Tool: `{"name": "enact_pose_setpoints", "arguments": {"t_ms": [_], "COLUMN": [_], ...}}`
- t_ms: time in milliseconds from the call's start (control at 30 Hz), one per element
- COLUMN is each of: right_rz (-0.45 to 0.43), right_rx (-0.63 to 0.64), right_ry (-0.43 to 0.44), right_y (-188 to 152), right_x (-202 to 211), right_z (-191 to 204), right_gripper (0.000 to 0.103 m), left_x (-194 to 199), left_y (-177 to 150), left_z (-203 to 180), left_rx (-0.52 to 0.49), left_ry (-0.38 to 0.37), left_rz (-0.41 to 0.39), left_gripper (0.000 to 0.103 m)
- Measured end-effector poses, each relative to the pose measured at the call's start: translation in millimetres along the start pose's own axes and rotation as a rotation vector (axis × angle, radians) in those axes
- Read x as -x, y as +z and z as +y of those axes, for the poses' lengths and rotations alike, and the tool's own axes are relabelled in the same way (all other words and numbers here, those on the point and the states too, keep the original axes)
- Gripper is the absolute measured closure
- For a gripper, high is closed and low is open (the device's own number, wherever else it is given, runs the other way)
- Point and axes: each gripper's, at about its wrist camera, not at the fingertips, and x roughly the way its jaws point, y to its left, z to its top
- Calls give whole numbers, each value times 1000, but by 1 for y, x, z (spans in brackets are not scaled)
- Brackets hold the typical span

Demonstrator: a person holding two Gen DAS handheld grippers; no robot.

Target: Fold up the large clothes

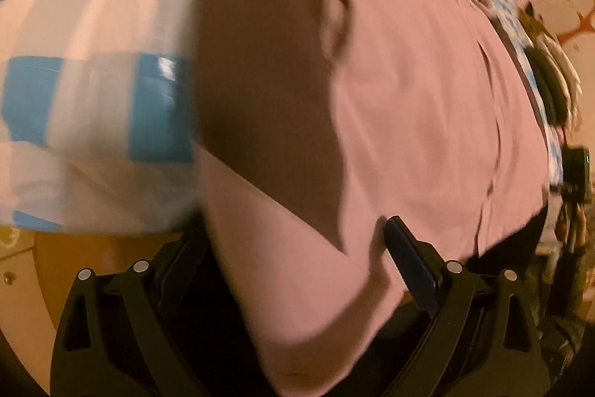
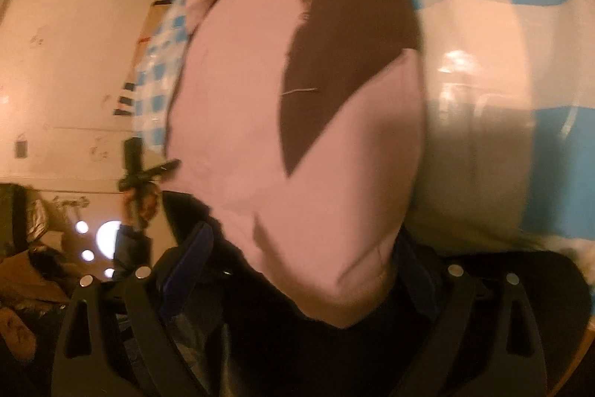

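Gripping wide, the left gripper [image 1: 297, 270] has a fold of the pink garment [image 1: 409, 99] bunched between its spread black fingers [image 1: 409, 263], the cloth blurred. Seen from the right wrist, the right gripper [image 2: 297, 270] likewise has the garment's corner [image 2: 334, 266] lying between its parted fingers [image 2: 186, 263]; whether either pair actually pinches the cloth cannot be told. Beyond, the garment spreads over a blue-and-white checked cover [image 1: 93, 80] on the bench [image 1: 93, 259], dark shadow crossing it. Farther off stands a pale wall [image 2: 74, 43].

Black gripper [image 1: 293, 259] frames, silver round screws, dark blue ribbed jaws.
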Motion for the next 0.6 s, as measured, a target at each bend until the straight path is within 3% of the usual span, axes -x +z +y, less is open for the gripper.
{"name": "enact_pose_setpoints", "arguments": {"t_ms": [33, 100, 167, 233, 433, 600], "right_rz": [-4, -26, -69, -106, -271, -331], "right_rx": [19, 35, 63, 79, 147, 194], "right_ry": [6, -11, 2, 19, 167, 241], "right_y": [-1, -3, -6, -8, -12, -30], "right_x": [-1, 0, 5, 8, 23, 42], "right_z": [4, 8, 13, 19, 43, 53], "right_gripper": [44, 65, 70, 73, 76, 78], "left_x": [-2, -3, 1, 13, 72, 129], "left_y": [-3, -10, -12, -14, -21, -31], "left_z": [-3, -8, -8, -9, -10, -16], "left_rx": [-15, -26, 14, 32, 90, 91], "left_ry": [5, 5, -43, -77, -174, -239], "left_rz": [-3, -30, -59, -123, -299, -435], "left_gripper": [12, 30, 71, 86, 91, 92]}}
